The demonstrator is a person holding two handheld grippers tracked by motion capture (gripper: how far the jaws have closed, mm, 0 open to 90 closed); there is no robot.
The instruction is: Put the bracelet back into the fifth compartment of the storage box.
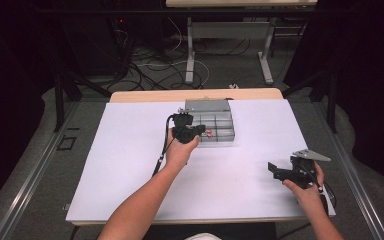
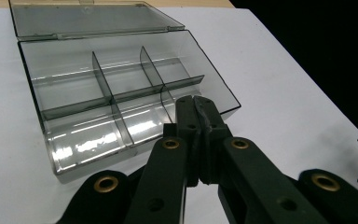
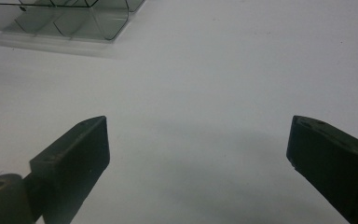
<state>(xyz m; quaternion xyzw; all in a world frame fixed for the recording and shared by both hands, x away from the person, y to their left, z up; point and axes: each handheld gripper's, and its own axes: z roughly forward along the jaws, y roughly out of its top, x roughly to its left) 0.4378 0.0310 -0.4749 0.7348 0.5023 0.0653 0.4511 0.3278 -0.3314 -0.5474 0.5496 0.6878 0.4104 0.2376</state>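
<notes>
A clear smoky plastic compartment box point(image 2: 121, 88) sits open toward the far edge of the white worktop point(image 1: 130, 175), its lid point(image 2: 88, 18) folded flat behind it. The left claw point(image 2: 196, 105) hovers at the box's near edge, jaws pressed together on nothing. The right claw point(image 3: 198, 140) is well apart from the box, near the worktop's front right corner, jaws spread wide.

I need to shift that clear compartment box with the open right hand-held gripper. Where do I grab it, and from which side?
Grip the compartment box by its thin upright outer wall on the person's right, one jaw inside and one outside. Bring the open right hand-held gripper in from above on that side: the lid is folded flat behind, and the left hand-held gripper crowds the near-left corner.
</notes>
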